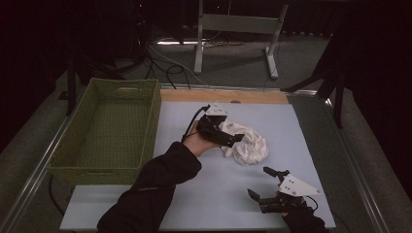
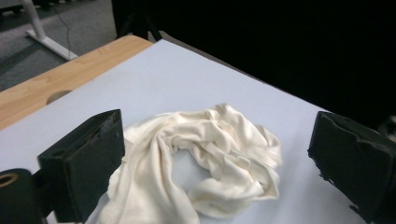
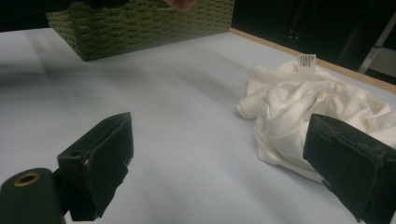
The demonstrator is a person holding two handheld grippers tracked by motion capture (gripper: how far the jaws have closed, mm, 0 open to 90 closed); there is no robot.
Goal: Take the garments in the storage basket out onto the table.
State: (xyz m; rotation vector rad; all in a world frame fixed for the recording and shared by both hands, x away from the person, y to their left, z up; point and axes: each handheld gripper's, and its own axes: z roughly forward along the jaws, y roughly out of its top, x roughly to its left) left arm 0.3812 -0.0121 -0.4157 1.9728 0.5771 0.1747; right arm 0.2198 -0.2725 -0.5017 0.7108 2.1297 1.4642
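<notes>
Up near the middle of the table, the left gripper [image 1: 232, 137] hangs over the near-left edge of a crumpled white cloth [image 1: 248, 143], its jaws spread wide and holding nothing. In the left gripper view the two black jaws stand well apart at either side of the frame, and the cloth [image 2: 205, 158] lies loose on the pale blue mat [image 2: 177, 79] between and beyond them, bunched into a rough ring with a bare patch of mat showing through its middle. Neither jaw presses on the fabric.

Nearer the person, at the front right of the mat, the right gripper [image 1: 260, 182] rests low with its jaws also wide open and empty, well apart from the cloth. In the right gripper view the cloth [image 3: 317, 107] sits ahead and to the right of the jaws, a small white label [image 3: 307, 62] standing up from its far edge.

Left of the mat stands a green woven basket [image 1: 155, 111], its long side running just beside the mat's left edge. Beyond the mat a strip of bare wooden tabletop [image 1: 223, 96] runs along the far edge.
</notes>
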